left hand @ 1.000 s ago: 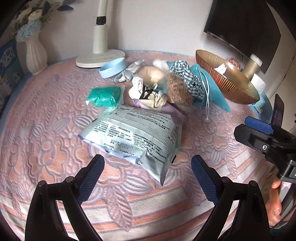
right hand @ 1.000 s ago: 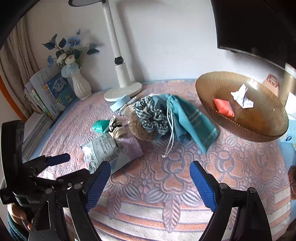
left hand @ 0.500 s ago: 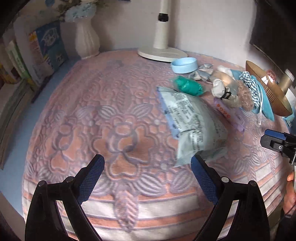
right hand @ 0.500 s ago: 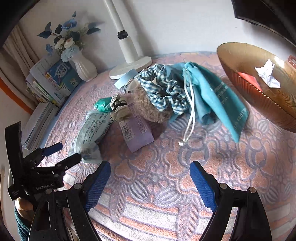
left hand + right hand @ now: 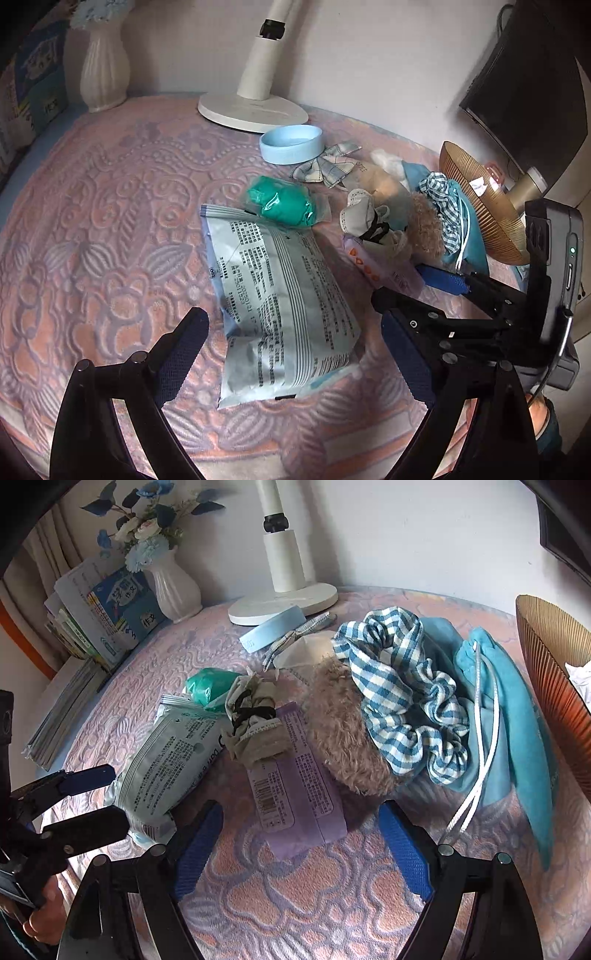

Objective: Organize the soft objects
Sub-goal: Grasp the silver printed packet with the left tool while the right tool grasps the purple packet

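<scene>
Vase: at your far left, the white vase of blue flowers stands by the wall, with books leaning beside it.
Lamp base: the white lamp base sits at the back of the patterned cloth, a pale blue band leaning on its front edge.
Left gripper: your left gripper is spread wide with nothing in it; the near end of the grey printed packet lies between its pads, untouched as far as you can see.
Green pouch: the green pouch lies just behind the packet's far end.
Tied cloth bundle: the beige bundle rests on the purple packet.
Right gripper: your right gripper is also unclenched, its jaws having just been closing a little; the purple packet's near end sits between the blue pads, not pinched.
Soft pile: the tan plush, checked scrunchie and teal drawstring bag heap together, touching.
Bowl: the amber ribbed bowl stands at your far right.
</scene>
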